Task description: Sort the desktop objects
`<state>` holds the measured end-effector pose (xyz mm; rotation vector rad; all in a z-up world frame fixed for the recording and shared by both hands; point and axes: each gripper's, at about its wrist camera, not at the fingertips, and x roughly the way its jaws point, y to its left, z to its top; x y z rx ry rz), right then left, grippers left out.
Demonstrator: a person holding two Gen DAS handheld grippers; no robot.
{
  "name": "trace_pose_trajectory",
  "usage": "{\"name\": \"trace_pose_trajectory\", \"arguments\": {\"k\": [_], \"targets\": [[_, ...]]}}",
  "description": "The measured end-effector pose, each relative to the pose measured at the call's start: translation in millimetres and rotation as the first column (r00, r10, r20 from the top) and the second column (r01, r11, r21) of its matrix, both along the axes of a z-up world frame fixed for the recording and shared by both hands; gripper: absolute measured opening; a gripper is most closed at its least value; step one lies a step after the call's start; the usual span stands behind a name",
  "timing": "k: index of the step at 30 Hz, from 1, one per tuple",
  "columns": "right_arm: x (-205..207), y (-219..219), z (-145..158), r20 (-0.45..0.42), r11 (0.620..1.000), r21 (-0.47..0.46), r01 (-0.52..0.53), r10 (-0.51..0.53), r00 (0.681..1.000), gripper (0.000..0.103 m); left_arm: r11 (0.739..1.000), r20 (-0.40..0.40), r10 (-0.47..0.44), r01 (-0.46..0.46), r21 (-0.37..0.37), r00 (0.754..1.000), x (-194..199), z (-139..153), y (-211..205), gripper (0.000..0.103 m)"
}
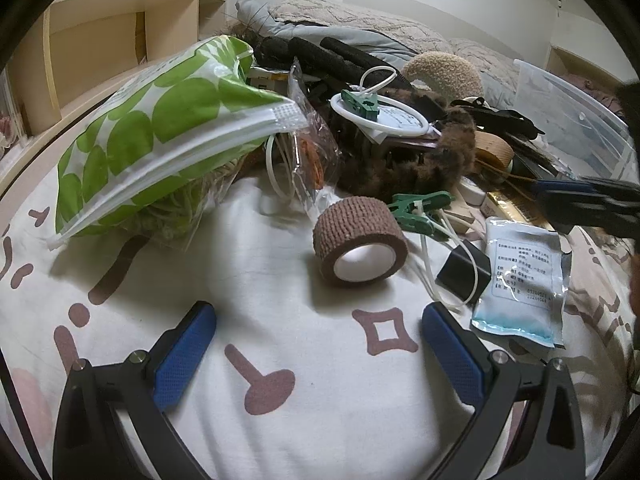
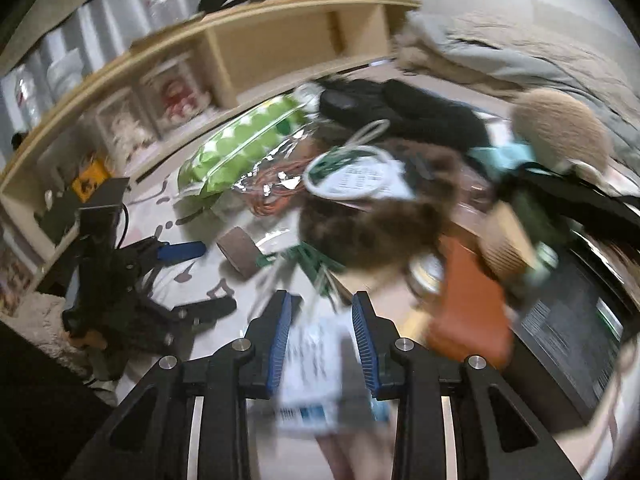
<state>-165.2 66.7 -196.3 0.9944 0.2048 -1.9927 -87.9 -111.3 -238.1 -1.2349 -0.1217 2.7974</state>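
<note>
Left gripper (image 1: 319,322) spread wide, empty, above patterned white bedsheet (image 1: 280,420), facing brown crepe bandage roll (image 1: 360,240). Right gripper (image 2: 320,320) parted, straddling white-and-blue printed foil sachet (image 2: 310,368); grasp unclear.

The left gripper (image 1: 320,320) hangs low with its jaws spread wide, blue pads (image 1: 184,354) angled outward toward ten and two o'clock, nothing between them. The right gripper (image 2: 322,312) points toward twelve o'clock, its jaws narrower but parted, its view smeared by blur.
</note>
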Motion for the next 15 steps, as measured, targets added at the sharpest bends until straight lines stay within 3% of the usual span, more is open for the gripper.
{"name": "trace_pose_trajectory", "arguments": {"k": [5, 15], "targets": [[4.8, -5.5, -43.8, 0.043, 0.996, 0.071, -0.048, 0.045, 0.998, 0.032, 1.000, -0.003, -0.001, 0.001, 0.009, 1.000, -2.6, -0.2, 4.0, 0.103], [33.0, 47.5, -46.1, 0.061, 0.999, 0.039, -0.016, 0.014, 0.998, 0.032, 0.999, -0.016, -0.001, 0.001, 0.033, 1.000, -1.2, 3.1, 1.3, 0.103]]}}
